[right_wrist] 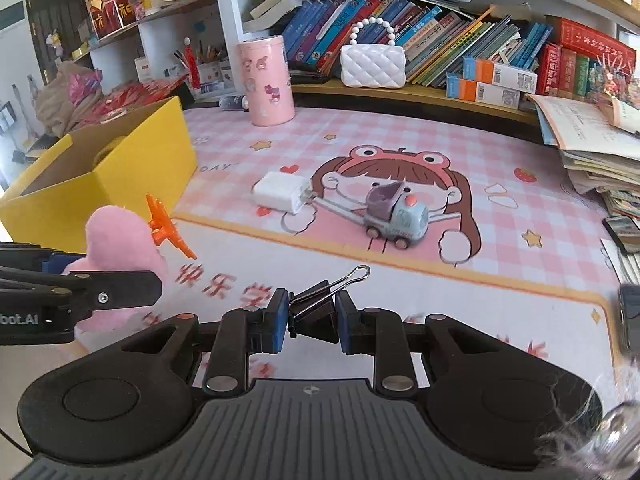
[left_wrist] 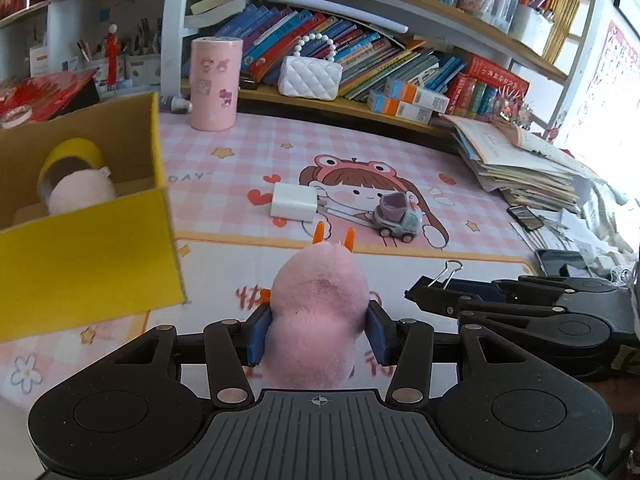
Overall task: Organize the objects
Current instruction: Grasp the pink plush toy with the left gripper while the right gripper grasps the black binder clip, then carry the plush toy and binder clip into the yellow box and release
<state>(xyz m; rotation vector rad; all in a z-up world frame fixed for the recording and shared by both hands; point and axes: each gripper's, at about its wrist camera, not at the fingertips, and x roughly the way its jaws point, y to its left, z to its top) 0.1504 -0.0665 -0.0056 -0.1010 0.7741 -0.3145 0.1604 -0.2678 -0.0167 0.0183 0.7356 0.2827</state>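
the mat (right_wrist: 400,140) on the worktop is pink-and-white check with small yellow stars and a cartoon girl in a pink frog hood. the plush hair clip (left_wrist: 320,320) is pale pink with orange teeth. the binder clip (right_wrist: 316,308) is black with silver wire handles. the box (left_wrist: 80,256) at the left edge is bright yellow outside, brown inside. the toy truck (right_wrist: 394,218) is pale blue with a lilac tub; the charger (right_wrist: 280,192) white; the canister (right_wrist: 266,80) pink with stickers.
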